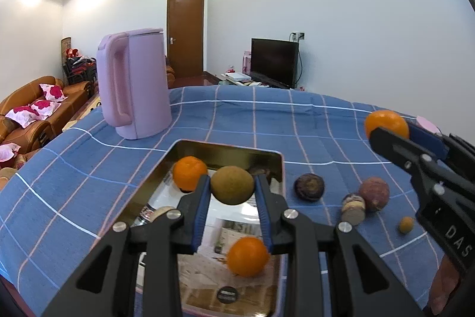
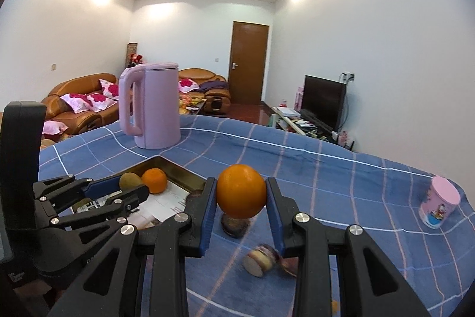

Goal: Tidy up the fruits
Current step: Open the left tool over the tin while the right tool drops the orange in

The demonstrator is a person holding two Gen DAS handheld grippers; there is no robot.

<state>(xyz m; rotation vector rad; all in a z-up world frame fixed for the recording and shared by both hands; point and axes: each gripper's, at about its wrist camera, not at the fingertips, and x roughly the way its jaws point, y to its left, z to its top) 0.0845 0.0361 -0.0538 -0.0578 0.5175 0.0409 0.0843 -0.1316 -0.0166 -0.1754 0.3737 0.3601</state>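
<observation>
A: Left wrist view. Left gripper (image 1: 232, 192) pinches a brown-green kiwi (image 1: 232, 185) between its blue pads, held above the gold metal tray (image 1: 207, 149). Two oranges sit in the tray: far orange (image 1: 190, 172), near orange (image 1: 248, 256). On the blue checked cloth (image 1: 237, 121), right of the tray: dark purple fruit (image 1: 309, 186), reddish fruit (image 1: 374, 193), a cut piece (image 1: 353, 208), a small yellowish one (image 1: 406, 224).

B: Risk?

A: Kiwi is round and gripped near the pad tips. If released from height, it may roll or knock the far orange.

B: Right wrist view?

A: Right gripper (image 2: 241, 199) clamps a raised orange (image 2: 241, 191) over the cloth, not yet above the tray. Dark fruit (image 2: 234, 225) directly beneath.

B: Hazard?

A: Both grippers converge on one tray; they could collide. Pink kettle (image 2: 156, 106) stands just behind the tray, so overreach could strike it. Pink cup (image 2: 441, 205) stands well apart.
</observation>
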